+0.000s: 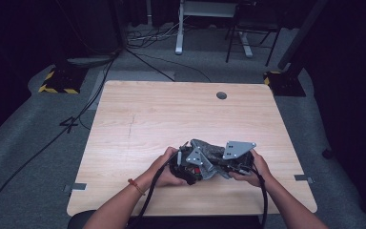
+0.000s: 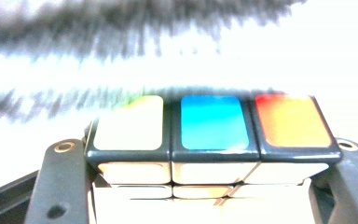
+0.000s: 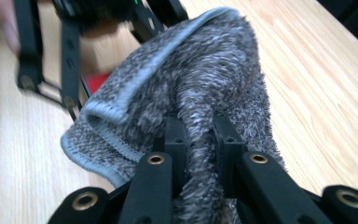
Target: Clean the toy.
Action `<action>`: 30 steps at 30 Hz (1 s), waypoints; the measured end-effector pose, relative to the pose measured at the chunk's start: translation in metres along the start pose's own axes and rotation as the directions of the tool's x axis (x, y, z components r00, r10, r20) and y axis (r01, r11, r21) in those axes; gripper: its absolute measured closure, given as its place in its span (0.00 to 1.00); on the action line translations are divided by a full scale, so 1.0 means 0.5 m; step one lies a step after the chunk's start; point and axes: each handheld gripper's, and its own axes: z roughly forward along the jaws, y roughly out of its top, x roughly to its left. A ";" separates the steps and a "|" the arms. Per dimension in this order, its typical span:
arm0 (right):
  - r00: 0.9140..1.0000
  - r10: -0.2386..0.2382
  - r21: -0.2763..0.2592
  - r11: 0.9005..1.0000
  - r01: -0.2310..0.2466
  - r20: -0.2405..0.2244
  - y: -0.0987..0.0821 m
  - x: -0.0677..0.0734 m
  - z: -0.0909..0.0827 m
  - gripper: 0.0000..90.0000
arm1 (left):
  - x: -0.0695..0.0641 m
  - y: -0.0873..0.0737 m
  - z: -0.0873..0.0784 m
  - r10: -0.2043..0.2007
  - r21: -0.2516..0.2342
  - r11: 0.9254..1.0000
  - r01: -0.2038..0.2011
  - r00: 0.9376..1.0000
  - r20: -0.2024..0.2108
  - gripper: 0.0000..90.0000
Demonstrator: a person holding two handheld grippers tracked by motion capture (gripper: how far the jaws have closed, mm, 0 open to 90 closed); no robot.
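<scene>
The left gripper (image 1: 187,168) is closed on a puzzle cube (image 2: 213,140), the jaws pressing its two opposite sides. In the left gripper view the top row of the cube shows three tiles: pale, blue, orange. The background there is overexposed and blurred.

The right gripper (image 1: 228,164) is closed on a grey terry cloth (image 3: 186,88); a fold of the cloth is pinched between the jaws. The rest of the cloth drapes forward toward the left gripper (image 3: 65,56), and a red patch of the cube (image 3: 94,83) shows beside the cloth's hem.

Both grippers meet over the near centre of the wooden table (image 1: 147,119), just beside each other, with the cloth (image 1: 209,150) bunched between them. A hand (image 1: 164,169) holds each tool.
</scene>
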 end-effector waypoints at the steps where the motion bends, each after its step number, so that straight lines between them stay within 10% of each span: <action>1: 1.000 0.008 -0.001 1.000 -0.008 -0.003 -0.006 -0.002 -0.002 0.89 | 0.002 0.000 -0.005 0.001 -0.001 1.000 -0.001 1.000 -0.002 0.38; 18: 0.996 -0.066 -0.051 0.997 0.063 -0.057 0.044 0.058 0.008 0.88 | -0.010 0.004 0.026 -0.020 0.003 1.000 0.020 0.997 0.070 0.38; 30: 0.998 0.032 0.030 0.999 -0.033 0.047 -0.004 -0.001 0.014 0.88 | 0.004 -0.008 0.000 -0.006 -0.011 1.000 0.007 0.999 0.053 0.38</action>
